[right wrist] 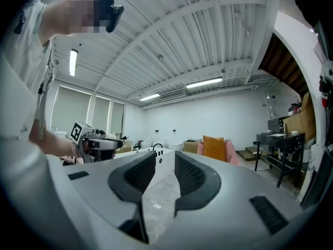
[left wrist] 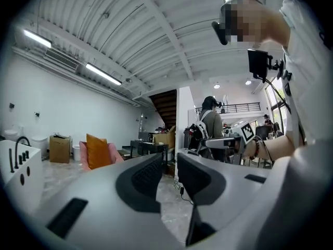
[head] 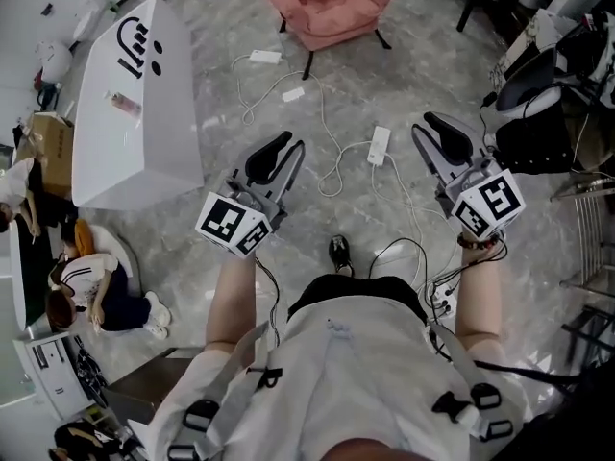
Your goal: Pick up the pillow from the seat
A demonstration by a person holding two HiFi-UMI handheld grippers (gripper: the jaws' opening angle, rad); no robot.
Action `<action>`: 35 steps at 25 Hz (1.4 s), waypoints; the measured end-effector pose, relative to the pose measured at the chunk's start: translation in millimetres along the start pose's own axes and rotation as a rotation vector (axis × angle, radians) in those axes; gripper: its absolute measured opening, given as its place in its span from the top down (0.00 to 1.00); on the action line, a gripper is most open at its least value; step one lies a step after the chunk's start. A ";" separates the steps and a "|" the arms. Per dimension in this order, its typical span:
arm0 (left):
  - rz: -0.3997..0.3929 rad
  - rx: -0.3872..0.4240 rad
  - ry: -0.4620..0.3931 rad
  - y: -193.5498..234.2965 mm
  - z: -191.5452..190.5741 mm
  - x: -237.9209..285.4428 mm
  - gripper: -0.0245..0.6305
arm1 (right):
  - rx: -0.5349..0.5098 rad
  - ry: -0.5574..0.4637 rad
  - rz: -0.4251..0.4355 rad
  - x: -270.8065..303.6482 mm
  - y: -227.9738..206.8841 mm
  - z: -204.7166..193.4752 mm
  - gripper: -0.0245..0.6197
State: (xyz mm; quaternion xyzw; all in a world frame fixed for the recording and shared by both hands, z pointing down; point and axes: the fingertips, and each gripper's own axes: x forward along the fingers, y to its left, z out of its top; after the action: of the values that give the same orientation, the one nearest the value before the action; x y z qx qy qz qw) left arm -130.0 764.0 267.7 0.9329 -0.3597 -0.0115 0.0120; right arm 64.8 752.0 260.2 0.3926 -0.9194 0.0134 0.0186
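Gaping, left tongs [left wrist: 169,163] and right tongs [right wrist: 165,159] face a likely pillow [left wrist: 97,151].

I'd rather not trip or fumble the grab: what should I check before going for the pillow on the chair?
1. Pillow found: ok, orange pillow stands on the pink armchair.
2. Left gripper empty: ok, jaws slightly apart.
3. Right gripper empty: ok, jaws slightly apart.
4. Pillow within reach: not ok, the armchair is across the floor.
5. Walkway clear: not ok, cables and a power strip lie between.
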 end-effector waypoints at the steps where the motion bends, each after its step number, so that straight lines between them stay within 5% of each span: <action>1: -0.004 0.003 0.005 8.6 -0.2 -1.0 0.81 | 0.007 -0.001 -0.005 7.2 0.5 -0.3 0.77; 18: -0.019 0.004 -0.019 61.1 -3.6 64.0 0.81 | 0.002 -0.009 -0.044 30.6 -61.5 3.0 0.77; 35: 0.145 -0.011 -0.024 187.8 2.0 297.9 0.81 | 0.024 -0.012 0.075 168.1 -328.7 16.3 0.77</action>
State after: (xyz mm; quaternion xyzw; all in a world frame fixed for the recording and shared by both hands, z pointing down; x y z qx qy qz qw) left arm -35.3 424.8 267.7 0.9042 -0.4263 -0.0238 0.0135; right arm 185.7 402.8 254.8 0.3583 -0.9333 0.0227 0.0079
